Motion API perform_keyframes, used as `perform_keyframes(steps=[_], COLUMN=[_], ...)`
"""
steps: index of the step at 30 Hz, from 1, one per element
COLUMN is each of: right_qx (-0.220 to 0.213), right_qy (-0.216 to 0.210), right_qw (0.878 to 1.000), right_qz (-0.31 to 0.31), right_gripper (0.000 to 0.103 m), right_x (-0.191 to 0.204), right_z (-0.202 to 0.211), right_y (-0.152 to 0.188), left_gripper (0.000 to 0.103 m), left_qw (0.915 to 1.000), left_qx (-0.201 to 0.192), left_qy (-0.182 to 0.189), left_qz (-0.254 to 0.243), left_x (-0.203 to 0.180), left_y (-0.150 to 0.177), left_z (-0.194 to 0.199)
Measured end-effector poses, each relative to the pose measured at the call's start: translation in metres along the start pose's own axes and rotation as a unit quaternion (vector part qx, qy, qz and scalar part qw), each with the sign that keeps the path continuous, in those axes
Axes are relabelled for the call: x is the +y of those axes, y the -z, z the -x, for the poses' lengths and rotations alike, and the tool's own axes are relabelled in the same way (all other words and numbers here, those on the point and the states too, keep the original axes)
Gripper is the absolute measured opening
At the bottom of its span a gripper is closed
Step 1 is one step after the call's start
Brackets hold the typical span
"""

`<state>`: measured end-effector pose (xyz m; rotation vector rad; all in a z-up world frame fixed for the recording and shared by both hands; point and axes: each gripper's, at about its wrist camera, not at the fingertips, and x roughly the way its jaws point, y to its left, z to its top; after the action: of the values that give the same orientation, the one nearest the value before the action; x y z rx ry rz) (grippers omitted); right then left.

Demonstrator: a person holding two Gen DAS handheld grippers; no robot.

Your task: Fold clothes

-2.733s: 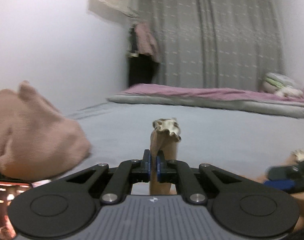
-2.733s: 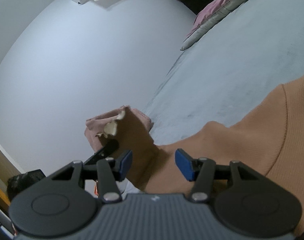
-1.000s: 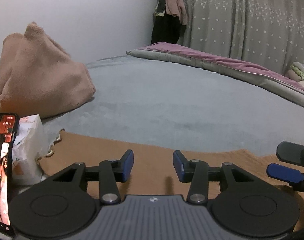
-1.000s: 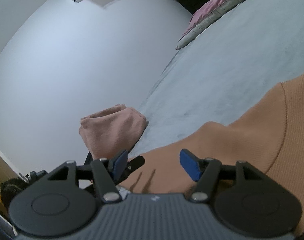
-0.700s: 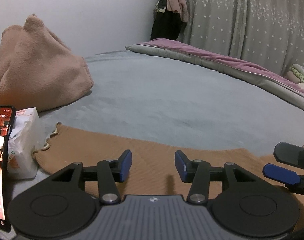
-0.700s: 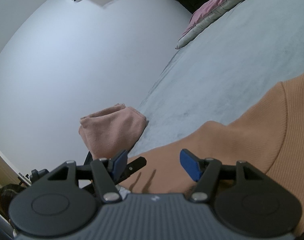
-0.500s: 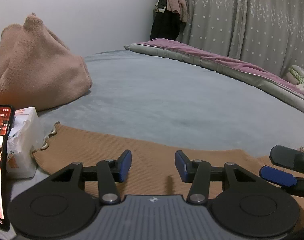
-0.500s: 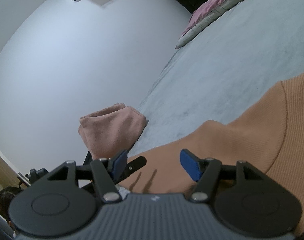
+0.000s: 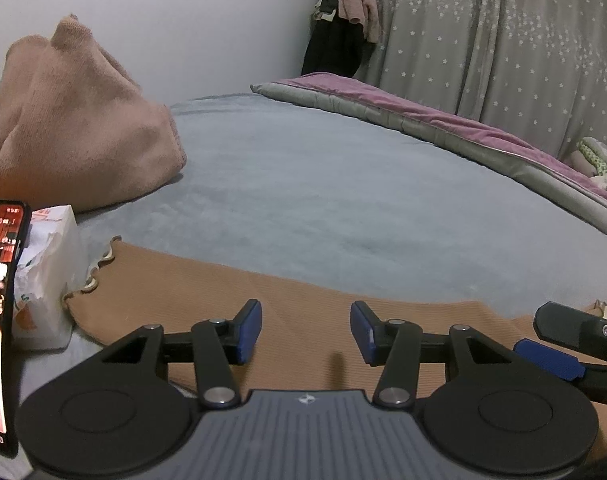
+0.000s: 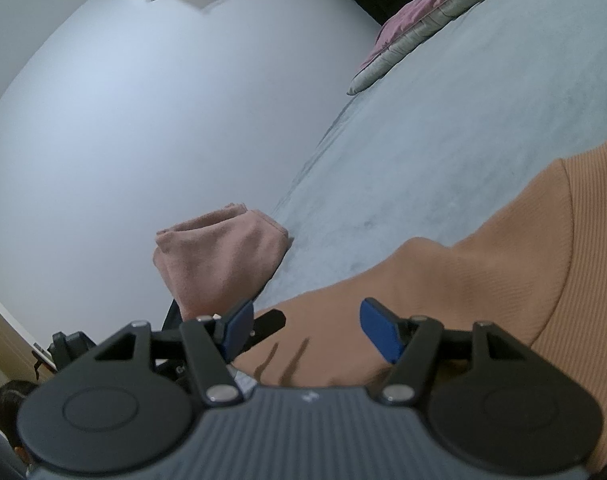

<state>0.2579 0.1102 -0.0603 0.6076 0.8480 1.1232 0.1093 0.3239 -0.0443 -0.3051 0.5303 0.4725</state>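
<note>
Both grippers hang over the tan shirt [image 9: 295, 292] near the bed's [image 9: 343, 184] front edge. The left gripper [image 9: 306, 331] and right gripper [image 10: 307, 330] have jaws spread apart, holding nothing.

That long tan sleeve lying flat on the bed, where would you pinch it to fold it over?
Probably at the frilly cuff, the tan sleeve's free end beside the tissue pack. It lies flat on the grey bedspread, so I would bring the left gripper, now open above the sleeve, down low along the sleeve's length and close on the ruffled edge, where the cloth lifts slightly.
</note>
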Motion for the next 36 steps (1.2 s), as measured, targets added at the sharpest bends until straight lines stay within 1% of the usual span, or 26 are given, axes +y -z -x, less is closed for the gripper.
perform_keyframes(steps=[3, 4, 5, 6, 12, 18, 21, 23, 25, 26, 29, 31, 32, 33, 34, 36], right_qx=[0.000, 0.000, 0.000, 0.001, 0.002, 0.001, -0.001, -0.003, -0.006, -0.009, -0.011, -0.005, 0.005, 0.018, 0.028, 0.047], right_qy=[0.000, 0.000, 0.000, -0.002, -0.001, 0.003, 0.003, 0.004, 0.006, 0.006, 0.004, 0.007, 0.009, 0.012, 0.021, 0.039], right_qw=[1.000, 1.000, 1.000, 1.000, 1.000, 1.000, 1.000, 1.000, 1.000, 1.000, 1.000, 1.000, 0.999, 0.996, 0.992, 0.980], right_qz=[0.000, 0.000, 0.000, 0.000, 0.004, 0.005, 0.004, 0.003, 0.002, 0.002, 0.009, 0.027, 0.048, 0.083, 0.120, 0.192], right_gripper=[0.063, 0.063, 0.064, 0.066, 0.066, 0.066, 0.066, 0.066, 0.068, 0.068, 0.068, 0.068, 0.068, 0.068, 0.068, 0.067], right_x=[0.000, 0.000, 0.000, 0.000, 0.001, 0.002, 0.003, 0.003, 0.004, 0.005, 0.009, 0.015, 0.020, 0.028, 0.037, 0.056], right_z=[0.000, 0.001, 0.001, 0.001, 0.002, 0.001, 0.002, 0.002, 0.004, 0.006, 0.010, 0.012, 0.013, 0.014, 0.014, 0.014], right_y=[0.000, 0.000, 0.000, 0.000, 0.002, 0.001, 0.001, 0.001, 0.001, 0.000, -0.001, -0.002, -0.002, 0.000, 0.004, 0.012], left_gripper=[0.049, 0.051, 0.054, 0.055, 0.056, 0.056, 0.056, 0.056, 0.056, 0.056, 0.056, 0.056, 0.056, 0.056, 0.056, 0.055], left_qw=[1.0000, 1.0000, 1.0000, 1.0000, 0.9999, 0.9991, 0.9995, 0.9979, 0.9957, 0.9953, 0.9961, 0.9958, 0.9953, 0.9944, 0.9937, 0.9922], left_qx=[0.003, 0.004, 0.005, 0.005, 0.012, 0.024, 0.016, 0.011, 0.010, 0.013, 0.024, 0.028, 0.031, 0.035, 0.037, 0.036], left_qy=[0.001, 0.001, 0.001, 0.001, -0.005, -0.006, -0.025, -0.063, -0.091, -0.096, -0.077, -0.067, -0.068, -0.073, -0.077, -0.077], left_qz=[0.002, 0.003, 0.003, 0.002, 0.007, 0.033, 0.009, -0.013, -0.014, -0.007, 0.037, 0.056, 0.063, 0.067, 0.073, 0.092], left_x=[0.001, 0.001, 0.002, 0.003, 0.010, 0.033, 0.039, 0.039, 0.042, 0.045, 0.054, 0.057, 0.058, 0.057, 0.057, 0.060], left_y=[0.001, 0.001, 0.001, 0.001, 0.000, 0.003, 0.004, 0.004, 0.002, 0.001, -0.003, -0.004, -0.005, -0.004, -0.004, -0.004], left_z=[0.000, -0.001, -0.001, -0.002, -0.005, -0.016, -0.023, -0.025, -0.023, -0.021, -0.011, -0.003, 0.000, 0.004, 0.007, 0.012])
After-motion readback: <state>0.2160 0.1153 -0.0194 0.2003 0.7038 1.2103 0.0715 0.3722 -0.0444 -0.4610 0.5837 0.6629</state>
